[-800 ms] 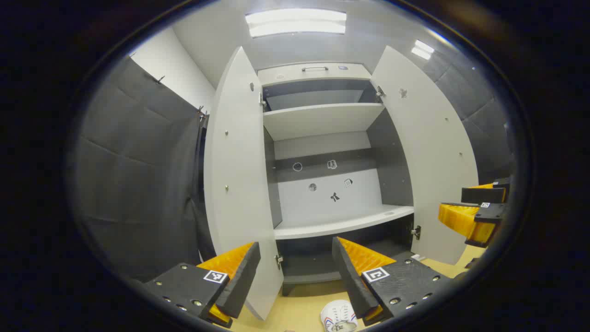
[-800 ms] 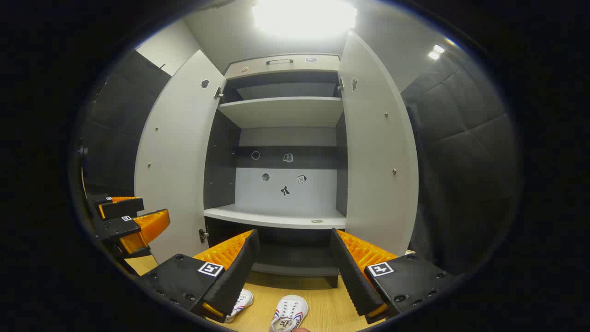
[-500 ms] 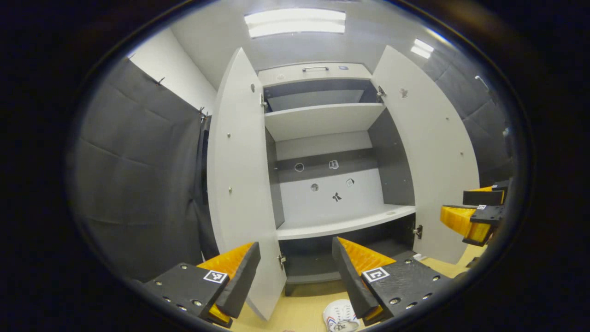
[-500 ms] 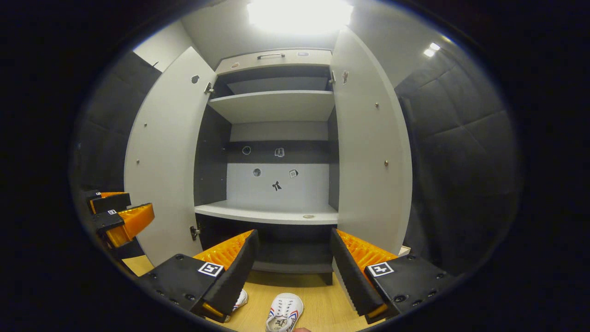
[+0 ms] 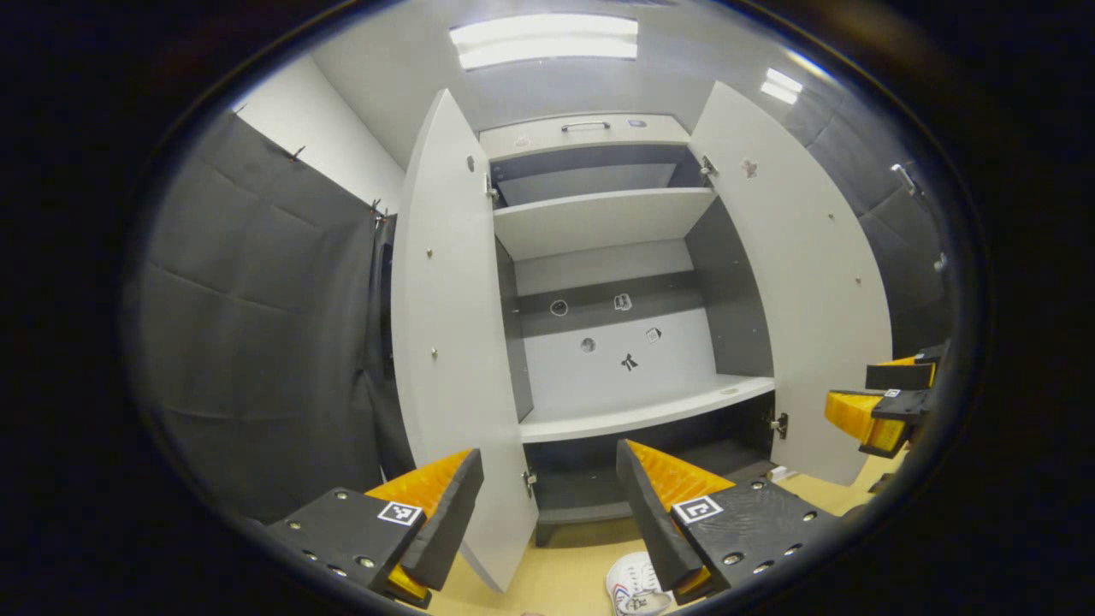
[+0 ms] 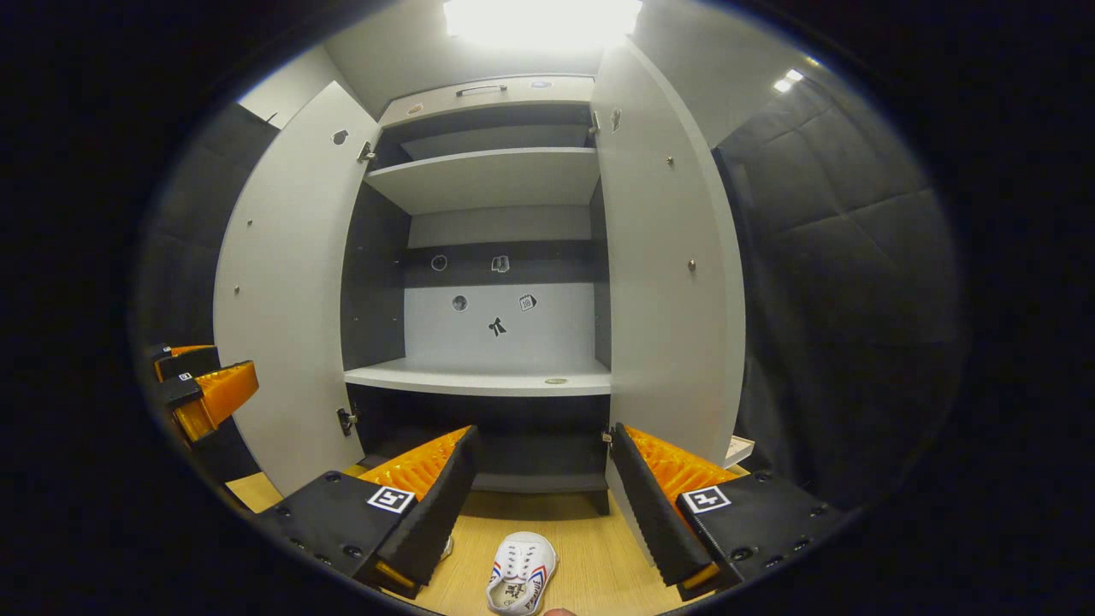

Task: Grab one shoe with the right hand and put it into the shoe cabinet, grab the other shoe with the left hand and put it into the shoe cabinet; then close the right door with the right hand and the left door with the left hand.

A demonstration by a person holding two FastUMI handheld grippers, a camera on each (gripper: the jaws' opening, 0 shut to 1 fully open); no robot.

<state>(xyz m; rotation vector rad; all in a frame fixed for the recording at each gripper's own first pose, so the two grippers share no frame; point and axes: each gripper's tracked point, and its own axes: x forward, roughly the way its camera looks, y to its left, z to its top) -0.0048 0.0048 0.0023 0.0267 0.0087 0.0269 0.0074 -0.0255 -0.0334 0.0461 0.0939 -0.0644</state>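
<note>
A small white shoe with red and blue stripes (image 5: 633, 589) lies on the pale wooden floor (image 5: 556, 573) in the left gripper view, below the left gripper (image 5: 547, 500), which is spread wide and holds nothing. The tall grey shoe cabinet (image 5: 599, 222) has both doors open. In the right gripper view, the shoe (image 6: 517, 582) lies on the floor between the fingers of the right gripper (image 6: 541, 488), also wide apart and holding nothing.

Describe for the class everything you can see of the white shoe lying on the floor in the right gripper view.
The white shoe is a low lace-up sneaker, apparently canvas, with white laces and red and blue stripes along its side. It lies flat on the pale wood-look floor in front of the open shoe cabinet, toe towards the cabinet. It sits low between the fingers of the open right gripper, which does not touch it.
</note>
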